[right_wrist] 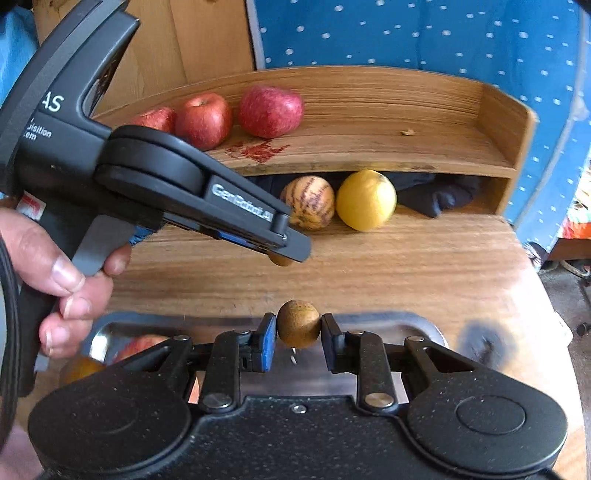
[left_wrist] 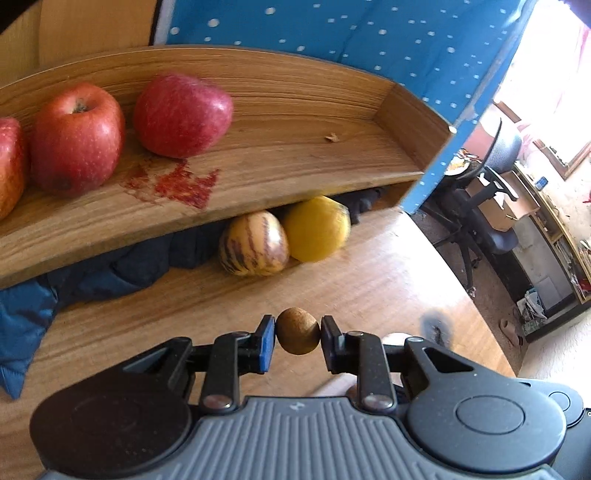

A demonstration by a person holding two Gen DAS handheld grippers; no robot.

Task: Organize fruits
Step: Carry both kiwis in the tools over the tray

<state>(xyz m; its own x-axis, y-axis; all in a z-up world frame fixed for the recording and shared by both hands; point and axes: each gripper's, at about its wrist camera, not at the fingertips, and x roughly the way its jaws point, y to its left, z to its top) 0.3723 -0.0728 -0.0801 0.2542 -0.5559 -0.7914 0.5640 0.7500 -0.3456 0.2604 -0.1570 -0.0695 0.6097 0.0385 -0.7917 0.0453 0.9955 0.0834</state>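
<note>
Wooden grain ran across the bench in both views, with a blue dotted cloth hung behind it. Nearest the lens at bottom centre of the left wrist view, the left gripper had its fingers narrowed on a small brown fruit, pads touching both sides. At bottom centre of the right wrist view the right gripper pinched a second brown fruit the same way, above a steel tray whose near left corner showed an apple (partly hidden).

Further off, mid-frame, a striped melon and a yellow fruit lay touching each other under the wooden shelf. Three red apples sat on the shelf at upper left, its right half bare.

Judging from this, each held fruit was bound for a place among its kind. Such round, small fruit would roll, so it should be lowered until it rests, then freed gently, one gripper at a time so the two do not collide.
</note>
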